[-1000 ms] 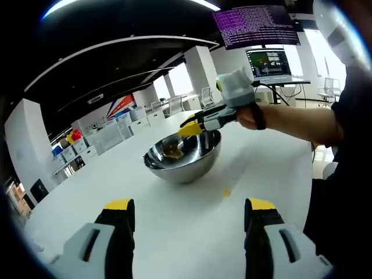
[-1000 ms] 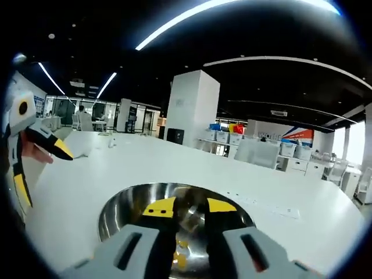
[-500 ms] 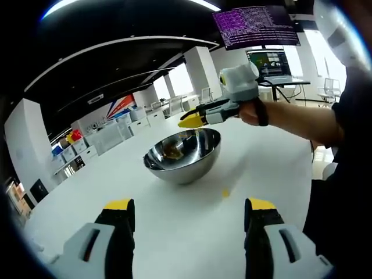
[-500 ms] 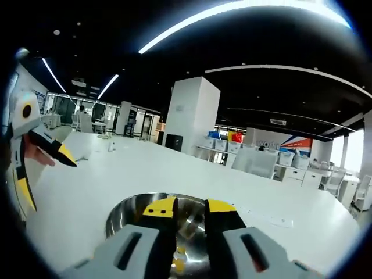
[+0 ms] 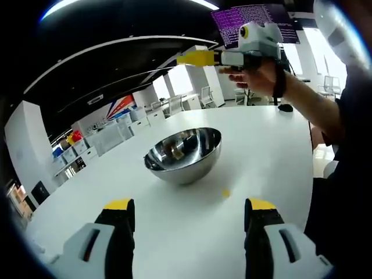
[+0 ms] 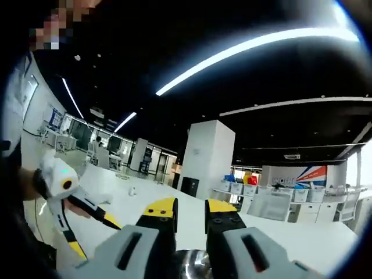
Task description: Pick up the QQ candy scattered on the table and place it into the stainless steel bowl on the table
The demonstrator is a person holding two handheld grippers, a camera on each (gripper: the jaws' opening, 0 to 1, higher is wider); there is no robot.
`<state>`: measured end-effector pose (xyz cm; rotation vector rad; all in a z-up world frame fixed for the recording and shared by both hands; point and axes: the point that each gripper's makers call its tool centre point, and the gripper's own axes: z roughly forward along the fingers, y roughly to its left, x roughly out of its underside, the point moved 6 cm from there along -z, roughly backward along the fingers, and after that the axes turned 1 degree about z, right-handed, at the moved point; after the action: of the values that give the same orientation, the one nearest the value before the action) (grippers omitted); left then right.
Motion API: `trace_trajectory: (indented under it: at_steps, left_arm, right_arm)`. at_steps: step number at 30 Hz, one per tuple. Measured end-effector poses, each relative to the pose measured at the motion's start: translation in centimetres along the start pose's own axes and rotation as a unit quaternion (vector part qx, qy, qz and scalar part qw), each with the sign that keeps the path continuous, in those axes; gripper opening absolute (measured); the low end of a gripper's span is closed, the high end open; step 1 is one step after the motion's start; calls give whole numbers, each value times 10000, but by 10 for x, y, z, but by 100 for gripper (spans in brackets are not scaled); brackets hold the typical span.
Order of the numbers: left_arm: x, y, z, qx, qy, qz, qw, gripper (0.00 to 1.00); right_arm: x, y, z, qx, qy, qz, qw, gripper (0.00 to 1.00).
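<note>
In the left gripper view, the left gripper (image 5: 185, 214) sits low over the white table (image 5: 273, 145), its two yellow-tipped jaws spread wide with bare tabletop between them. Along the far left edge of the room stand white cabinets with coloured bins (image 5: 68, 139) on top. Just beyond the jaws, near the middle of the table, rests the stainless steel bowl (image 5: 183, 154), upright, with a few yellowish candies dimly visible inside. To the right of the bowl and nearer the gripper, one small yellow QQ candy (image 5: 226, 192) lies alone on the table, apart from the bowl. Above the bowl, well clear of its rim, the right gripper (image 5: 197, 57) hangs in the air, held by the person's hand (image 5: 260, 74), its yellow tips drawn together with nothing seen between them. Behind it glows a screen of purple text (image 5: 256, 17), and the person's dark sleeve (image 5: 343, 174) fills the right edge. In the right gripper view, the left gripper (image 6: 93, 229) shows at lower left, the right gripper (image 6: 190, 208) has its jaws close with a narrow gap, a sliver of the bowl (image 6: 192, 264) lies below them, and a white pillar (image 6: 210, 157) stands behind.
</note>
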<state>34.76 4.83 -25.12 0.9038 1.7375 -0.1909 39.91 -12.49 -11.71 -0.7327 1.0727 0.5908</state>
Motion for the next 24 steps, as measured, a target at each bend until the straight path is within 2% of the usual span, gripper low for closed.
trace_trajectory:
  at_steps: [2, 4, 6, 7, 9, 11, 14, 16, 19, 24]
  left_arm:
    - [-1, 1, 0, -16, -27, -31, 10000, 77]
    - [0, 4, 0, -78, -46, -19, 10000, 77]
    - [2, 7, 0, -140, -25, -55, 9999, 77]
    - [2, 7, 0, -135, -29, -81, 9999, 77]
    - [2, 6, -1, -121, -43, -89, 9999, 77]
    - [1, 6, -1, -123, -60, -69, 9999, 77]
    - [1, 6, -1, -109, -62, -97, 9999, 77]
    - [1, 6, -2, -106, -60, -82, 9999, 77]
    - [-2, 5, -4, -85, -116, -100, 9998, 77]
    - [-3, 4, -5, -59, -111, -61, 9999, 77]
  right_arm:
    - [0, 14, -6, -309, -179, -241, 9991, 18]
    - [11, 27, -10, -558, -280, -316, 9975, 18]
    - [40, 50, -17, -996, 70, 97, 9950, 18]
    - [54, 59, -19, -1167, 251, 163, 9927, 18]
    - [80, 72, -24, -1362, 584, -87, 9889, 17]
    - [105, 78, -28, -1377, 951, -279, 9855, 17]
    - [138, 82, -33, -1387, 1412, -4, 9802, 17]
    - [155, 82, -36, -1372, 1608, 170, 9772, 17]
    - [175, 80, -38, -1277, 1901, 399, 9726, 17]
    - [192, 76, -38, -1161, 2104, 635, 9686, 17]
